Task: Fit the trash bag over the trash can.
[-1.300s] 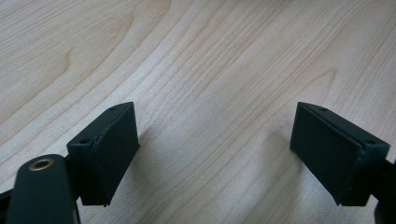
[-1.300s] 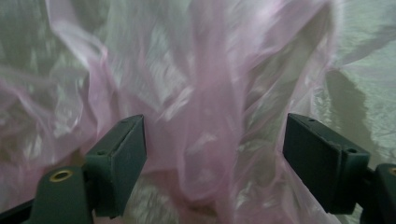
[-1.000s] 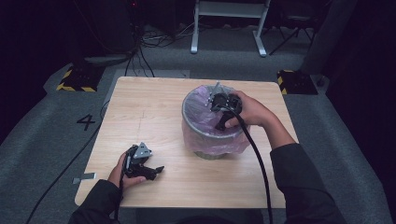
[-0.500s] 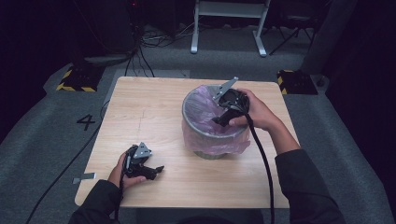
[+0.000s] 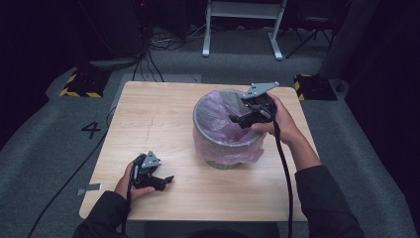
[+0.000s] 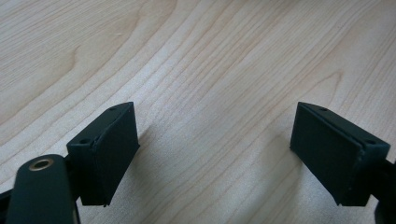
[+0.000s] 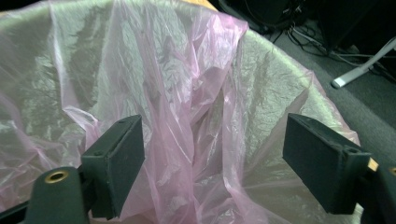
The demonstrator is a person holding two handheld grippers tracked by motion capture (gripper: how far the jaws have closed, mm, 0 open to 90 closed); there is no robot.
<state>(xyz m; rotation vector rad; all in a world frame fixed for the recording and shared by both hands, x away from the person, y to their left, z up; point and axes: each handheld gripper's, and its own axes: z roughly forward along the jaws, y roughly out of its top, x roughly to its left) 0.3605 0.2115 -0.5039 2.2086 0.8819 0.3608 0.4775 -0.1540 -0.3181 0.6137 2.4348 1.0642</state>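
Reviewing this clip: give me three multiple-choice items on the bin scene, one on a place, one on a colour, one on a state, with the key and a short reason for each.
1. Where do the left tongs sit?
A. on the table's near left part
B. inside the bin
C. on the floor

2. What colour is the bag lining the bin?
A. black
B. pink
C. green

3. How do the jaws of the right tongs stand?
A. clamped on the bag's edge
B. shut with nothing between them
C. apart, gripping nothing

Key:
1 A, the high view shows them low over the wooden table, on its near left part, away from the bin.
2 B, the thin plastic is pale pink in the high view and the right gripper view.
3 C, the right gripper view shows both pads wide apart, with the bag behind them.
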